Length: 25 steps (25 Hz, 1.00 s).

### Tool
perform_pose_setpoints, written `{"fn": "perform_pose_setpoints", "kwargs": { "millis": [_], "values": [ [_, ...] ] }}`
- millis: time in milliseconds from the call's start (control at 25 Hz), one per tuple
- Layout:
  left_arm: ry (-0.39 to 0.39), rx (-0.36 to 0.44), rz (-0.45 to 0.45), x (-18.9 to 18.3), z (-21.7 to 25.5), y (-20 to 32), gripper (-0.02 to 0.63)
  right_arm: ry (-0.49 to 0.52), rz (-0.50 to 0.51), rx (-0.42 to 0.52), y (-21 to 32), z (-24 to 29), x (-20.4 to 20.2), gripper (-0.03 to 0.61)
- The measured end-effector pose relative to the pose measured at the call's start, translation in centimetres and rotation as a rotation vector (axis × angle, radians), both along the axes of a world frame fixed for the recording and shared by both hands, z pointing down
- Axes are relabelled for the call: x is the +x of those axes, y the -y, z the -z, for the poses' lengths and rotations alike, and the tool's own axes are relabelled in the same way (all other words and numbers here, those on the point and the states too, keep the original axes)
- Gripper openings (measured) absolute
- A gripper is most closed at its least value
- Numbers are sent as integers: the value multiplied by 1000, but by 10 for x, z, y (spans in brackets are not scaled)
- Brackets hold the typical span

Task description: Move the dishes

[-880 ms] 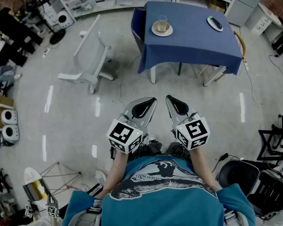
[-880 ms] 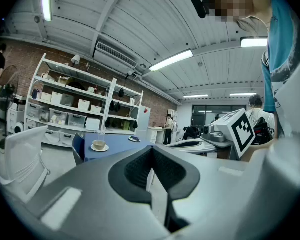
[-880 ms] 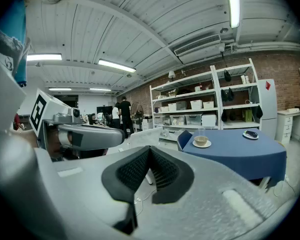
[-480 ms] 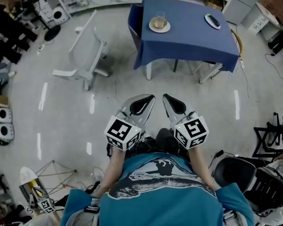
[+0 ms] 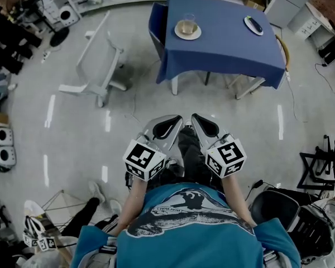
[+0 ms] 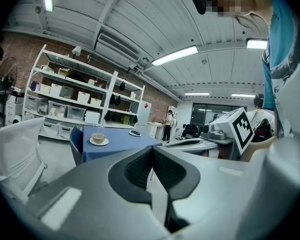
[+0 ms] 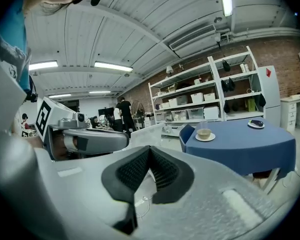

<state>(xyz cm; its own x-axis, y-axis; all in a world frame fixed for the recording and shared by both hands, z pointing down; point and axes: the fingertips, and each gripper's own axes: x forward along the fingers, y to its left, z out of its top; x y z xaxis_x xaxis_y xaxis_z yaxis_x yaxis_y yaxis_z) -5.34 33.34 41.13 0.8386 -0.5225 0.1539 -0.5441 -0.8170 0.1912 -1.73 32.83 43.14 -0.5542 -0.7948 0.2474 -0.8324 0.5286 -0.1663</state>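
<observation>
So, left gripper [image 5: 176,118]: I read its jaws pressed together with nothing between them.
Right gripper [image 5: 195,116]: jaws likewise closed on nothing, just beside the left one, the two tips angled toward each other.
Cup [image 5: 187,25]: upright on a saucer [image 5: 178,34], near the left corner of the blue table [image 5: 223,49].
Small plate [image 5: 254,25]: near the table's far right edge, something dark lying on it.
Gap: both dishes sit well apart from my grippers, with floor [image 5: 229,127] between.
White chair [image 5: 103,60]: left of the table.
</observation>
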Motion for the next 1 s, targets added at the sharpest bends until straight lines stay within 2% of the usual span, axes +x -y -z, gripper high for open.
{"fn": "perform_pose_setpoints", "kwargs": {
  "millis": [240,480,800,1000],
  "values": [
    [26,1,71,6,-10,58,14,28,61,-6,61,-12,12,2],
    [10,27,160,14,10,136,14,20,110,13,136,5,32,2],
    [42,-4,167,64,8,203,14,52,145,-13,214,1,72,2],
    [56,-16,202,74,9,236,14,70,167,-25,249,-4,85,2]
  ]
}}
